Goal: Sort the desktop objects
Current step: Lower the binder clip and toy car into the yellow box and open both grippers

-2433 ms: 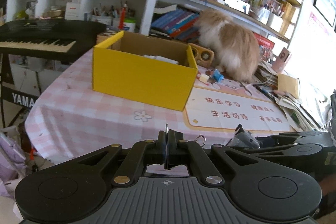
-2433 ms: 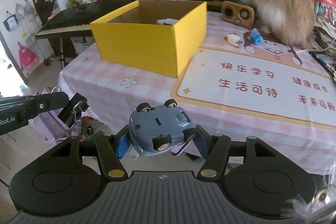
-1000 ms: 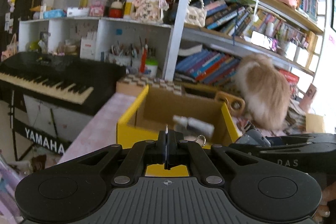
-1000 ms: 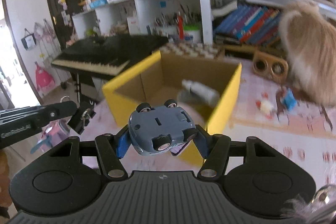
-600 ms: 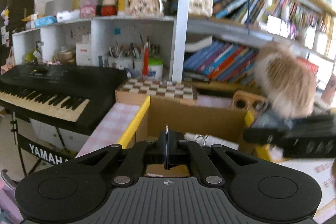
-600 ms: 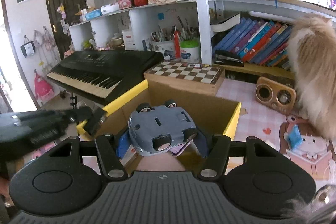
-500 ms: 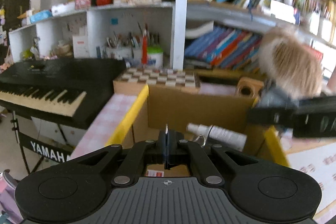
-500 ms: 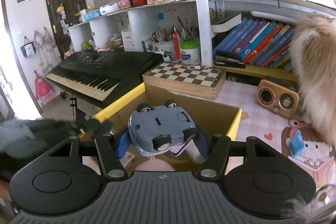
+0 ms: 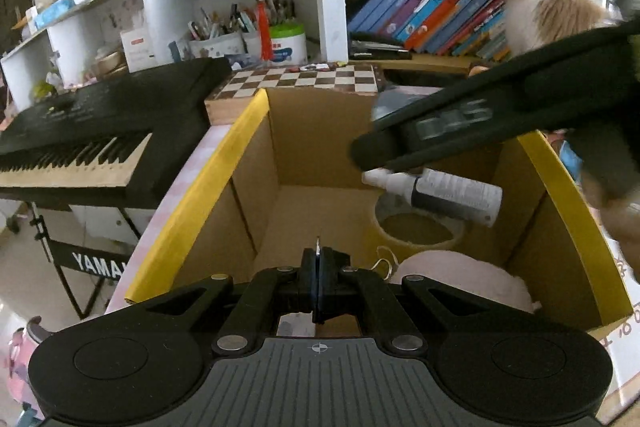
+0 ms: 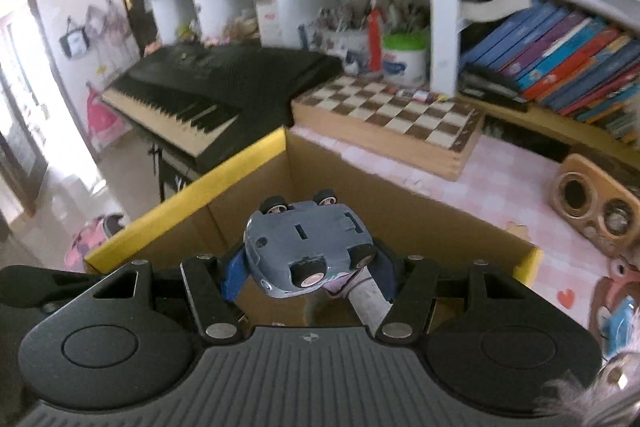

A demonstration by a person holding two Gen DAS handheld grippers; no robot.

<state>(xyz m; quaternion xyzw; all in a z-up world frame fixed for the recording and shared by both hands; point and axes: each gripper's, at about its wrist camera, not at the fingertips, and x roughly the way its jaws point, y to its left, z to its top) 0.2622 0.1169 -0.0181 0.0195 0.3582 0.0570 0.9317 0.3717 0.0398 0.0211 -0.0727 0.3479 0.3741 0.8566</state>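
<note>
Both tongs pointed steeply down over the open yellow box [image 9: 192, 203] on the pink-checked bench [image 10: 500, 171]. The left tongs [image 9: 319, 281] were fully closed, their pads pressed together on a thin metal clip [image 9: 318, 247] whose edge stood up between them and whose wire loop showed just to the right. They hung above the near-left part of the box. The right tongs [image 10: 308, 269] stood partly open and gripped a grey-blue toy car [image 10: 306, 247] from both sides, wheels upward, over the box's near-left corner; in the left wrist view the right tongs [image 9: 480, 123] reached in from the right, slanting down across the box's far wall. Inside the box lay a white spray bottle [image 9: 440, 193] leaning on the right wall, a roll of tape [image 9: 416, 227] beneath it and a pale pink soft thing [image 9: 460, 279]. A chessboard [image 10: 392, 119] sat just behind the box, with a keyboard [image 10: 208, 87] to the left.
</note>
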